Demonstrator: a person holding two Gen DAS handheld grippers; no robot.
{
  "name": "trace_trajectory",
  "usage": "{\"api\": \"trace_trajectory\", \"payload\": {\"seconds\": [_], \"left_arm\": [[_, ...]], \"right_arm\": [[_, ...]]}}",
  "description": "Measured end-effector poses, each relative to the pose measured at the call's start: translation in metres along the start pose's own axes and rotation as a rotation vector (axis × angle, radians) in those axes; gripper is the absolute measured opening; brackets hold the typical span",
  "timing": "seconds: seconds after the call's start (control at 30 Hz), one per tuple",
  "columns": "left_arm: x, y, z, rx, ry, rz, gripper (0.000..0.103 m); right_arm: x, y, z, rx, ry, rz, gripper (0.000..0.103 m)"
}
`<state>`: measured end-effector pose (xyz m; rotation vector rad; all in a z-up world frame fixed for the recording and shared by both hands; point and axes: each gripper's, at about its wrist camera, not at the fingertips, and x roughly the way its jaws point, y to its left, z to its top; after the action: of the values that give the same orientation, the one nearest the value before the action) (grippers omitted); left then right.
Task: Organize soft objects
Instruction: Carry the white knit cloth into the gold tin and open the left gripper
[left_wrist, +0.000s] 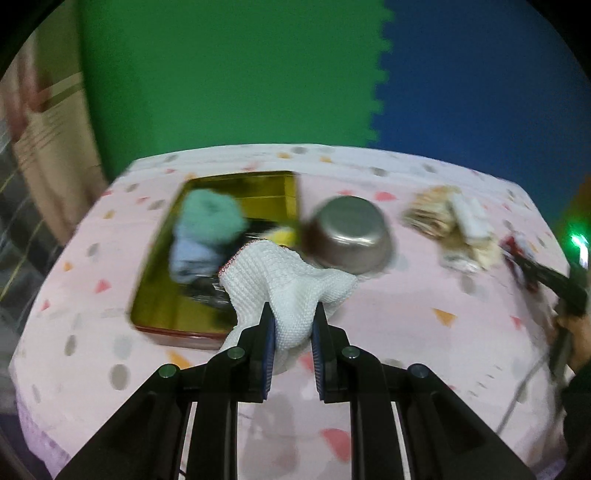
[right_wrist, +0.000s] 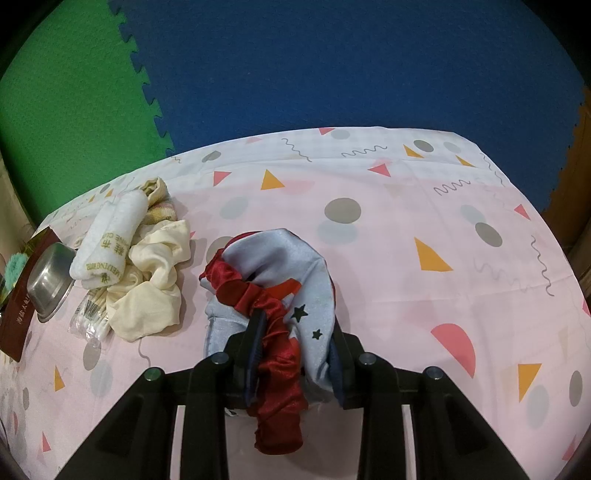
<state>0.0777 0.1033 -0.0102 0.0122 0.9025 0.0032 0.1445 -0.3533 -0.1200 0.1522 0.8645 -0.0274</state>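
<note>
Tablecloth (right_wrist: 369, 236), pink with patterned shapes, fronts green (left_wrist: 221, 74) and blue foam mats (right_wrist: 332, 66).

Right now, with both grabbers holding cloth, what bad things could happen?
1. The white cloth in the left gripper touches the metal bowl, and part seems to run under it. Pulling may drag or tip the bowl.
2. The red cloth hangs loosely through the right gripper, beside the grey cloth. One might slip out when lifted.
3. The left view is blurred, so the white cloth may miss the box.
</note>
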Motion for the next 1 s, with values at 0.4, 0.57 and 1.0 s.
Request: {"api": "trace_trajectory", "payload": {"seconds": [0.4, 0.57, 1.0], "left_arm": [[0.057, 0.068, 0.015, -0.051, 0.019, 0.107, 0.016], [0.079, 0.079, 0.021, -0.060, 0.037, 0.112, 0.016], [0.099, 0.079, 0.028, -0.033, 0.055, 0.133, 0.026]], "right_arm": [[0.000, 0.002, 0.000, -0.013, 0.002, -0.014, 0.032], [0.000, 0.002, 0.000, -0.015, 0.002, -0.017, 0.032], [0.000, 0.004, 0.000, -0.026, 0.003, -0.033, 0.032]]}}
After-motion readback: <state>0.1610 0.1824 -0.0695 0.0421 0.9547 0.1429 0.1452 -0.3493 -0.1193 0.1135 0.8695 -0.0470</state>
